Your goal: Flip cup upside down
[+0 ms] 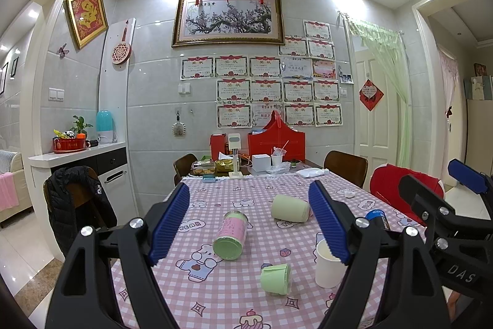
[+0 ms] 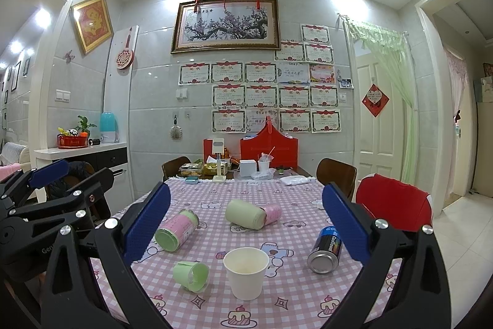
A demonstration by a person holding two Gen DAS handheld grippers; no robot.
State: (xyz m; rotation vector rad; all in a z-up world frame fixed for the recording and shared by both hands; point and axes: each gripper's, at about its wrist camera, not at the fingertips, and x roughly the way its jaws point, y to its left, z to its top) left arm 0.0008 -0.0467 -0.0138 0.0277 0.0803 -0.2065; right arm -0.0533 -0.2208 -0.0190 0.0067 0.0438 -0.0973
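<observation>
Pink checked cloth with bear and cake prints is covering the table (image 2: pixel 277 307), and a white paper cup (image 2: pixel 246 272) is standing upright on it, mouth up, near the front edge. Both grippers are hovering above the table with their blue-padded jaws spread wide apart, gripping nothing. The right gripper (image 2: pixel 246 224) is framing the cup between its fingers without touching it; in the left wrist view the cup (image 1: pixel 326 265) is sitting just behind the right-hand finger of the left gripper (image 1: pixel 249 224), partly hidden by it.

Four other things are lying on their sides around the cup. A small green cup (image 2: pixel 191 275) is resting just to its left, open end toward the camera. A pink and green tin (image 2: pixel 176 230) is lying farther back on the left. A larger pale green cup (image 2: pixel 245 214) is lying near the middle of the table, with a pink cup (image 2: pixel 272 213) touching its far side. A dark spray can (image 2: pixel 326 250) is lying to the right of the paper cup, apart from it.
</observation>
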